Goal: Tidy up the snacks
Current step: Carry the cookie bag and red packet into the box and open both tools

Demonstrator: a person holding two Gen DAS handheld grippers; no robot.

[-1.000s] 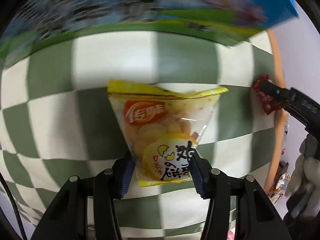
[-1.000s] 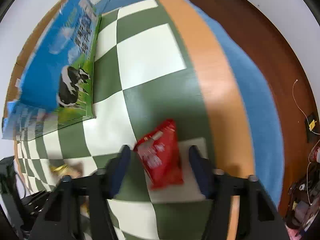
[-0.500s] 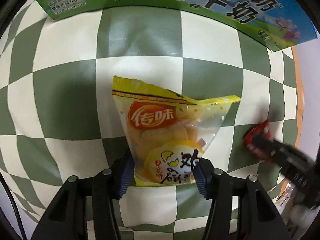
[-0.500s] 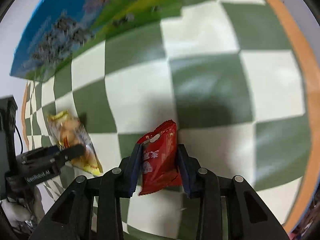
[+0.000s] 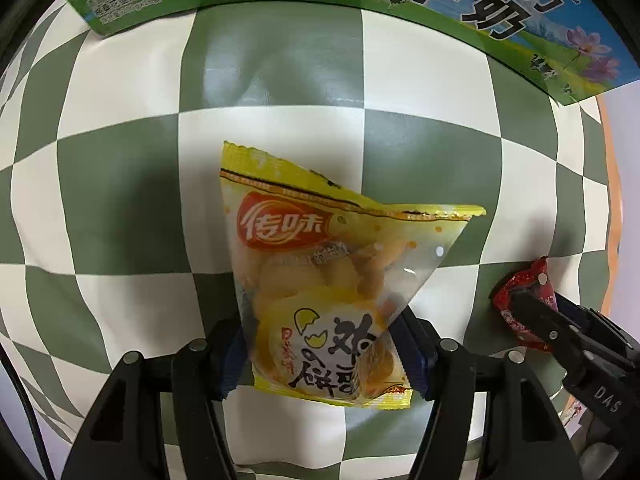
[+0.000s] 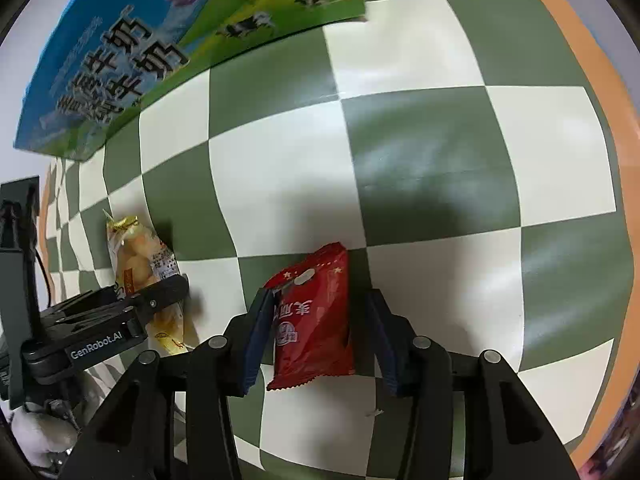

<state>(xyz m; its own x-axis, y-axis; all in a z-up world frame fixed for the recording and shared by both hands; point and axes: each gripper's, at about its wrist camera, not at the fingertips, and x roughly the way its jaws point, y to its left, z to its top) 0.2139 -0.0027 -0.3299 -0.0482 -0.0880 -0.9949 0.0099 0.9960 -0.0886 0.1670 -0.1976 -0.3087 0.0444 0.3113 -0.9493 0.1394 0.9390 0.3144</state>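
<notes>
A yellow snack bag (image 5: 320,292) lies on the green and white checked cloth (image 5: 120,208); my left gripper (image 5: 324,356) is shut on its lower end. It also shows in the right wrist view (image 6: 140,264), held by the left gripper (image 6: 160,300). A red snack packet (image 6: 312,316) lies on the cloth between the fingers of my right gripper (image 6: 316,340), which stands open with a gap on the right side. In the left wrist view the red packet (image 5: 524,296) sits at the right gripper's tip (image 5: 528,308).
A blue and green milk carton box (image 5: 400,4) lies at the far side of the cloth, also in the right wrist view (image 6: 160,48). An orange table edge (image 6: 600,120) runs along the right.
The right gripper, shut on the red packet half a second ago, has opened and the packet rests on the cloth. Both grippers have lowered toward the cloth, near each other.
</notes>
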